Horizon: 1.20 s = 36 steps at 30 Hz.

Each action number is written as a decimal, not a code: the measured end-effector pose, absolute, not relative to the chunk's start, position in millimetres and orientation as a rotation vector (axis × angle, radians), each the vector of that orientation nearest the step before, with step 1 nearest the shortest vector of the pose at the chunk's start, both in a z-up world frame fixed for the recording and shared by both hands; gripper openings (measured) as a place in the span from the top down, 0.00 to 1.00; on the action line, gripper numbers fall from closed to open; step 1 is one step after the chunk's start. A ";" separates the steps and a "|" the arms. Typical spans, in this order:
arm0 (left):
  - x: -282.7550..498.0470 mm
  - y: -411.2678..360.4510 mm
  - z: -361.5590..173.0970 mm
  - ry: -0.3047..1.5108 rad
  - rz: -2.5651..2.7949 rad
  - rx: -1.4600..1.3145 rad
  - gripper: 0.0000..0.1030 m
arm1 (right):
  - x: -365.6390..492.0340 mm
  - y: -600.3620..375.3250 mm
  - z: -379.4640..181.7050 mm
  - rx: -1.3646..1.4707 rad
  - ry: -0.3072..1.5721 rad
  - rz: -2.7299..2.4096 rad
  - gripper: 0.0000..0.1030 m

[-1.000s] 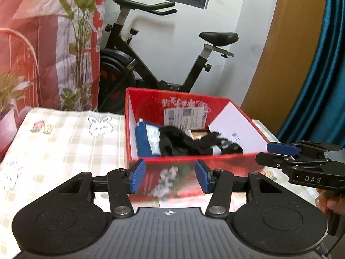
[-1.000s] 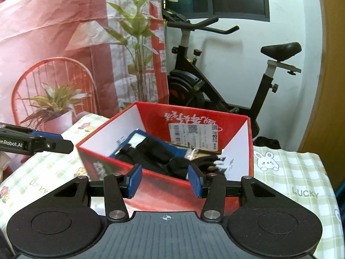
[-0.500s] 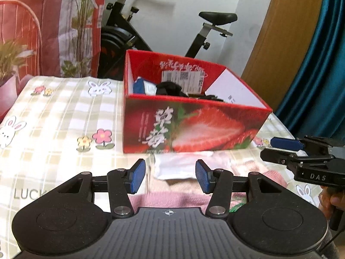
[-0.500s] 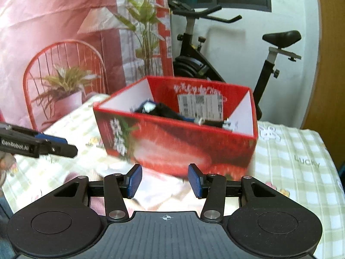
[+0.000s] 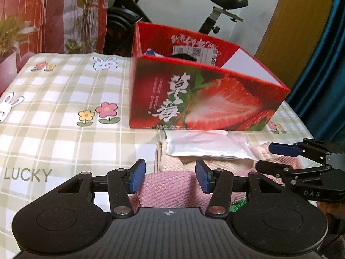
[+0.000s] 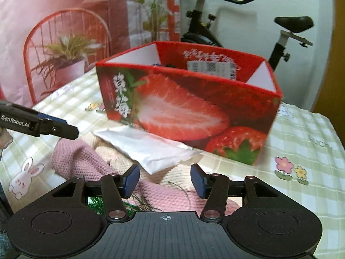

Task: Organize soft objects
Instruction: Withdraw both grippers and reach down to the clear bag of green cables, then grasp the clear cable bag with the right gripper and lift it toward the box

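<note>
A desk (image 5: 64,99) covered by a pale green-and-white checked cloth printed with rabbits, small flowers and the word LUCKY. In the left wrist view, a red strawberry-printed cardboard box (image 5: 207,101) stands on it toward one o'clock, open at the top. Just in front of the box, touching its base, lies a flat white packet (image 5: 204,145) — it rests on a heap of knitted cloth, pink (image 5: 172,187) and cream (image 5: 179,161), at about five o'clock. A bit of green (image 6: 97,202) shows at the heap's near edge — too little to identify.
</note>
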<state>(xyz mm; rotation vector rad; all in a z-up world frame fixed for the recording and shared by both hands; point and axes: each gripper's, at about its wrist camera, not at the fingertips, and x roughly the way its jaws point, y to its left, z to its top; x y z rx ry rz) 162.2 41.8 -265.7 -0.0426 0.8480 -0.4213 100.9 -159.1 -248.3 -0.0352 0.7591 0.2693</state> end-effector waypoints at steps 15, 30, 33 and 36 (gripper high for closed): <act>186.2 37.9 -272.5 0.834 -0.413 -0.060 0.48 | 147.9 -129.5 -257.1 -0.170 0.790 0.339 0.66; 192.6 32.7 -262.4 0.793 -0.432 -0.050 0.48 | 169.8 -182.8 -230.4 0.138 0.798 0.284 0.85; 195.1 29.7 -261.7 0.787 -0.439 -0.047 0.48 | 173.6 -199.0 -231.4 0.223 0.808 0.248 0.90; 199.2 24.5 -262.4 0.784 -0.451 -0.042 0.48 | 177.5 -208.1 -234.3 0.255 0.814 0.226 0.90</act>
